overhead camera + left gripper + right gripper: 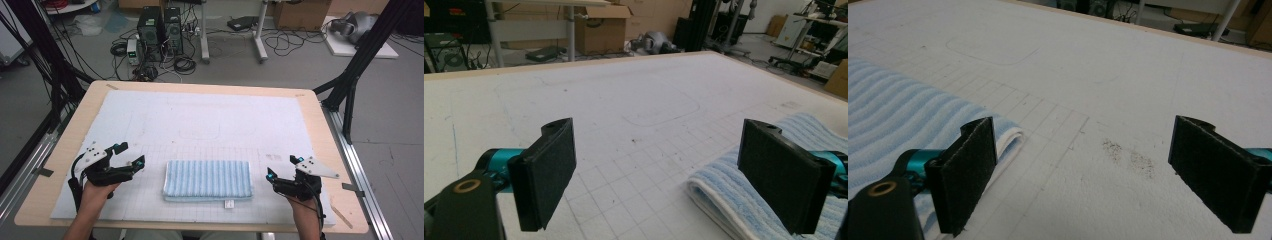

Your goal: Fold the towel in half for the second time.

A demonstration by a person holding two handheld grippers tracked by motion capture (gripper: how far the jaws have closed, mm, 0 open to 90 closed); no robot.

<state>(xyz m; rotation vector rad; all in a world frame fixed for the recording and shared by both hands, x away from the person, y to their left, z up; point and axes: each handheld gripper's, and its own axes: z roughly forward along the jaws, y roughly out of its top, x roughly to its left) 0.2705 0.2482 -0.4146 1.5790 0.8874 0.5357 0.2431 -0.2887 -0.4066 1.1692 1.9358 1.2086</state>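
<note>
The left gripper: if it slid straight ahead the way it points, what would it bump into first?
Probably nothing soon. The left gripper points across the bare white mat; the folded blue striped towel lies by its right-hand jaw and might be brushed, though depth is unclear.

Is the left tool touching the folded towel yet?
Apart. In the high view, bare white mat lies between the left tool and the folded blue towel; its jaws stand open, nothing between them.
</note>
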